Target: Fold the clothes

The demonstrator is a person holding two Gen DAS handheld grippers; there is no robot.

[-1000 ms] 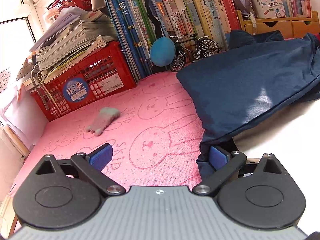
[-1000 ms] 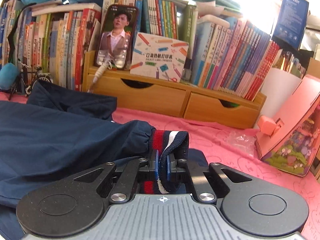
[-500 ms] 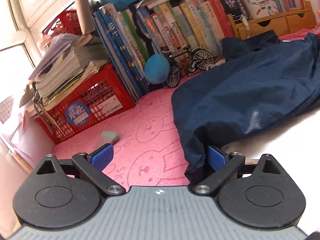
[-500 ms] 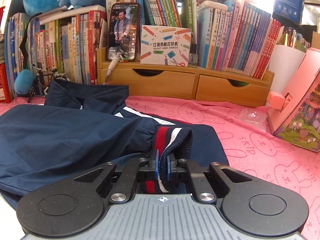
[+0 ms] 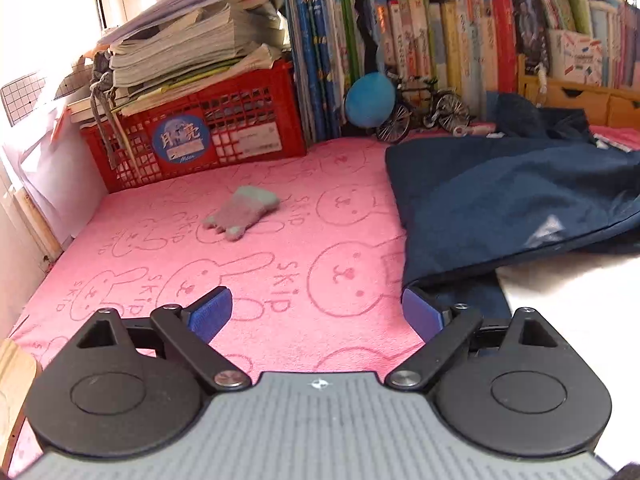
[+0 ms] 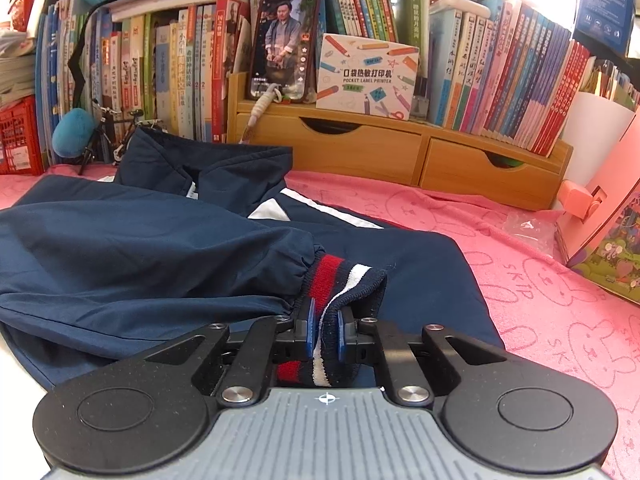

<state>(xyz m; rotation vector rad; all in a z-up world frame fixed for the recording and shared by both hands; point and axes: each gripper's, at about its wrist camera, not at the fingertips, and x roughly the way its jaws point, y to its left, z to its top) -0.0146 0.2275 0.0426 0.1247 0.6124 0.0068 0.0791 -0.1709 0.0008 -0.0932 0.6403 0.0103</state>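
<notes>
Pink "SKIP" bunny mat (image 5: 280, 280), "POCKET LABEL PRINTER" box (image 6: 366, 76)

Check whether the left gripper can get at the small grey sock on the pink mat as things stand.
Probably yes. The left gripper is open and holds nothing, and only bare pink mat lies between it and the grey sock; the navy jacket lies off to the side.

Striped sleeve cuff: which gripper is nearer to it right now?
Right. The right gripper is shut on the striped cuff itself. The left gripper is open over the pink mat, at the jacket's far edge, no cuff in view.
</notes>
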